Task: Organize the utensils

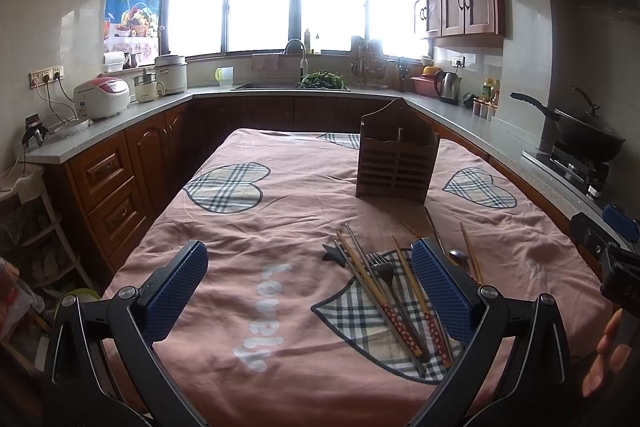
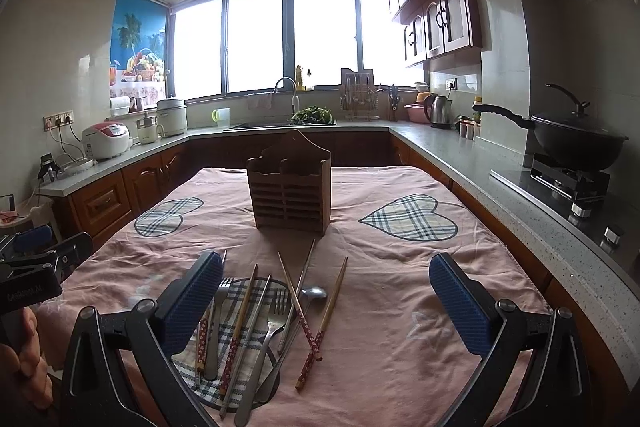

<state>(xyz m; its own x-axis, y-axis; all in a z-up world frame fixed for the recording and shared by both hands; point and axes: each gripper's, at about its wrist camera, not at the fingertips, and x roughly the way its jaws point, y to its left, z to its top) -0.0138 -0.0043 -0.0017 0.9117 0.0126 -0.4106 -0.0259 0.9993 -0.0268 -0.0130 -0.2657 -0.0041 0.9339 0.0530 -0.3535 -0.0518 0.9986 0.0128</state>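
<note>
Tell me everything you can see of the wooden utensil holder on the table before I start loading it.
The wooden utensil holder is a dark brown box, wood by its look, with a slatted front and a taller peaked back panel with a small hole. A divider splits the top into two compartments; both look empty. It stands upright on the pink cloth, beyond the pile of utensils, apart from them. Neither gripper touches it.

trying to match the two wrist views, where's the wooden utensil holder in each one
Left wrist view: the wooden utensil holder stands right of centre, beyond the utensil pile.
Right wrist view: the wooden utensil holder stands just left of centre, straight behind the pile.
Shared landmark: the sink faucet under the window.
</note>
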